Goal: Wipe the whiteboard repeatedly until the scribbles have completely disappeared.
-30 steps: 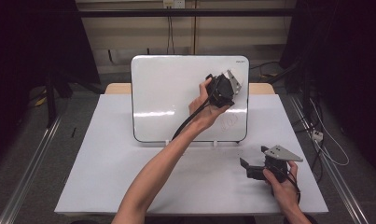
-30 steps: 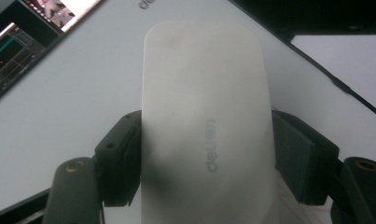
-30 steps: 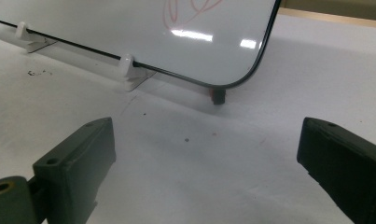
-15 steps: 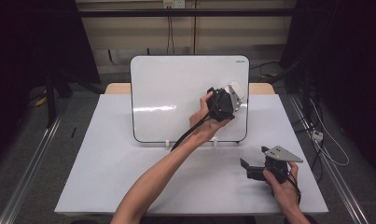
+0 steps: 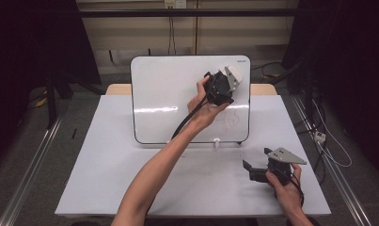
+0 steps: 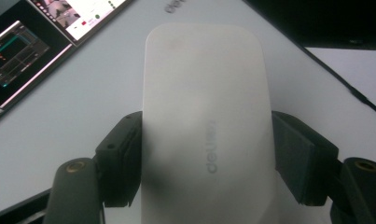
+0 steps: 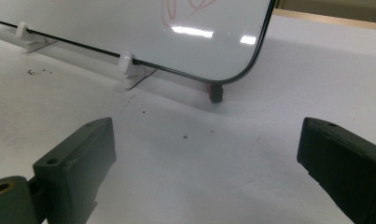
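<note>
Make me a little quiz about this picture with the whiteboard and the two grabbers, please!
1. True or false: the left gripper is holding a white eraser up at the whiteboard.
2. What colour are the scribbles on the whiteboard? A) blue B) red C) green
3. Fill in: the right gripper sits low over the table with its jaws ____ and nothing between them.

Key:
1. True. The jaws press on both sides of the eraser.
2. B, red. They sit on the lower right part of the board.
3. Open. The jaws stand wide apart over the bare white tabletop.
</note>
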Tool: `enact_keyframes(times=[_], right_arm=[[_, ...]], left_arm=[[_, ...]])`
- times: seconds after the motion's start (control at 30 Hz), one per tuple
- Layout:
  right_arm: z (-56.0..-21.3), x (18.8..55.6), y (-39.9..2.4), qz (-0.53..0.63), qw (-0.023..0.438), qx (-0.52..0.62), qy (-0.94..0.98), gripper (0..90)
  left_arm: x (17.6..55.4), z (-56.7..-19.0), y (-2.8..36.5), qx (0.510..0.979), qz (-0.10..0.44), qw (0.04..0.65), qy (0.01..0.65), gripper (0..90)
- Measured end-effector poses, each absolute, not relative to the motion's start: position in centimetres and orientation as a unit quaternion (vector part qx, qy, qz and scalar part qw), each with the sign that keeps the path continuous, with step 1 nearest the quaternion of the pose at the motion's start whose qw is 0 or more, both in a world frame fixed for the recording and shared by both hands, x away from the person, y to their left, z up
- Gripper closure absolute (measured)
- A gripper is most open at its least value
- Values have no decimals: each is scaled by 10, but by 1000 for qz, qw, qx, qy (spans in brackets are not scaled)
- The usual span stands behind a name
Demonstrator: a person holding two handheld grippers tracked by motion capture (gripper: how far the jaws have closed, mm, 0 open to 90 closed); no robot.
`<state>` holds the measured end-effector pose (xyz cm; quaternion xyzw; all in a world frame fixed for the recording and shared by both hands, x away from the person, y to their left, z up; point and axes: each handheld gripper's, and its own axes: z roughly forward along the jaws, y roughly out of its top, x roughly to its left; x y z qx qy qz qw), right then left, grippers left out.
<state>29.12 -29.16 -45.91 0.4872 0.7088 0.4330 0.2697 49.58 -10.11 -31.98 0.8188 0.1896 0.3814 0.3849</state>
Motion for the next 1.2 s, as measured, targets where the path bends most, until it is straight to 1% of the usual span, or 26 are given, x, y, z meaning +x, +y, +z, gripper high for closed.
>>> enact_keyframes(times=[0.1,0.23,0.3,0.57,0.83,0.93,1.0,1.03,1.1,1.2], right_arm=[[-459,291,-293,432,271,489,708,43],[-459,290,-293,431,272,489,708,43],[-459,290,-293,431,272,488,708,43],[-459,290,-291,431,271,488,709,43],[-459,292,-290,431,272,486,710,43],[-459,292,-290,431,270,486,711,43],[-459,293,-289,431,270,487,710,43],[-459,292,-289,430,271,484,712,43],[-459,292,-289,431,270,483,713,43],[-459,292,-288,432,270,484,712,43]], left_arm=[[499,-317,-97,813,384,391,195,310],[493,-321,-103,815,400,375,187,309],[491,-324,-102,820,393,374,183,310],[478,-341,-107,826,393,369,165,310],[456,-366,-118,836,389,361,138,310],[449,-371,-120,838,382,360,146,309],[441,-379,-123,841,385,356,135,308],[440,-380,-123,838,389,359,134,308],[443,-377,-121,843,375,360,141,309],[446,-375,-121,843,372,362,140,309]])
